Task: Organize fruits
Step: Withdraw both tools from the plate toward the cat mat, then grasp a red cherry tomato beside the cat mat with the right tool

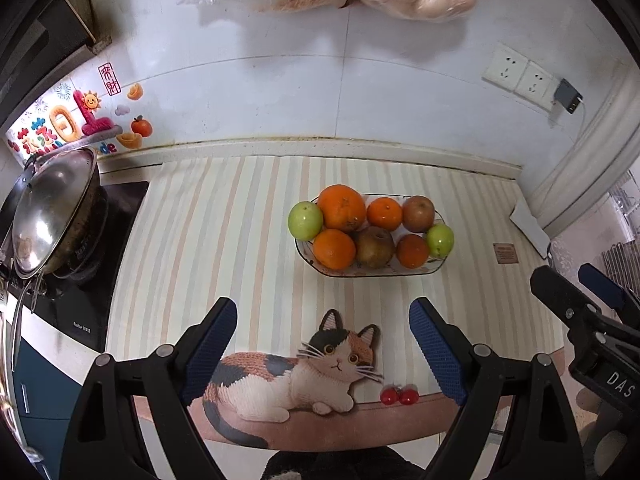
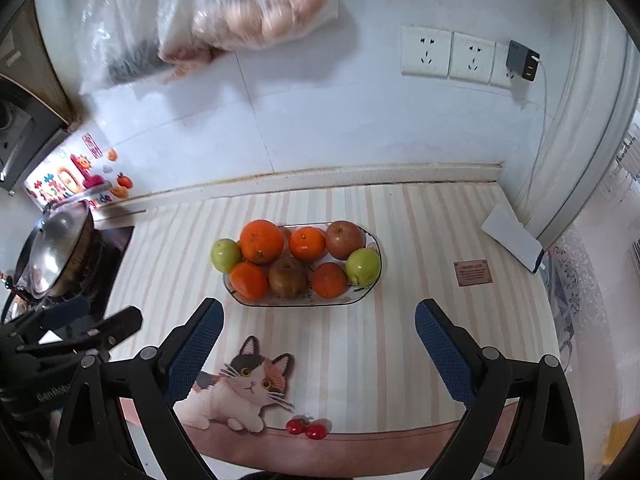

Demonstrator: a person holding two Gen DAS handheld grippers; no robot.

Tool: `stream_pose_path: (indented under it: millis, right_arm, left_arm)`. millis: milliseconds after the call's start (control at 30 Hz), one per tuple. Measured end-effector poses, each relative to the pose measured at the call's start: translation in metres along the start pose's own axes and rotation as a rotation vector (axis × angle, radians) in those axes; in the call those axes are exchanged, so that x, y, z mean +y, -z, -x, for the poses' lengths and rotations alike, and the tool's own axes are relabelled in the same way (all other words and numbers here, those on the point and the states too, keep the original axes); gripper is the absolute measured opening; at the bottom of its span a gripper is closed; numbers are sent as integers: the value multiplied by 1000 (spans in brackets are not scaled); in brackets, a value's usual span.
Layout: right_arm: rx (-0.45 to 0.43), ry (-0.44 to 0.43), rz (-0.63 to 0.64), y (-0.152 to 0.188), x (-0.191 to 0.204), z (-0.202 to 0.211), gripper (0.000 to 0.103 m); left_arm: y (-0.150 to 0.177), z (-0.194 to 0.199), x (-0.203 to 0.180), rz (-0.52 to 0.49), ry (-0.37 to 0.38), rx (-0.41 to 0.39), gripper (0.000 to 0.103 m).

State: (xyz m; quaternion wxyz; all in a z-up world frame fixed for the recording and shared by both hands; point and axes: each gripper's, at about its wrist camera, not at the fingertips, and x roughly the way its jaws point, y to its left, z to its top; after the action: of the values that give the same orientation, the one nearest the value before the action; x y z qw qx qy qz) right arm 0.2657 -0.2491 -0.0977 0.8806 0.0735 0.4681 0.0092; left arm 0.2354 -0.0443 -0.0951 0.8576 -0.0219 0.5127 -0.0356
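Both tongs, left (image 1: 322, 346) and right (image 2: 318, 346), hang spread and empty before the fruit platter (image 2: 240, 300); best start with the overhanging green apple (image 2: 226, 255) at 9 o'clock, gripped gently.

- My left wrist camera looks forward and down between my spread jaws, over the striped bench mat (image 1: 224, 216) toward the white tiled wall (image 1: 304, 92).
- My right wrist camera faces likewise, from slightly rightward.
- Both share the oval glass fruit dish (image 1: 400, 273) (image 2: 248, 300), at middle distance.
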Motion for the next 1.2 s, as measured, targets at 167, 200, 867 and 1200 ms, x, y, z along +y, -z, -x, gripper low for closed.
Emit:
stream_pose_path:
  millis: [167,200,867,1200]
  right_arm:
    - [64,-54,-1,22,-2,-13,99]
    - [92,-56,-8,30,-5,-24,99]
    - [515,-220,-189,195,-40,-197,48]
    - [487,-247,-176,195,-37,-191,29]
  left_arm:
    - [20,-9,-4,-23,-8,32,88]
    - [24,-15,-4,-23,-10,45,88]
    - [133,-172,-18,-81,-42,487,86]
    - [140,-179,-40,-123,-18,499,86]
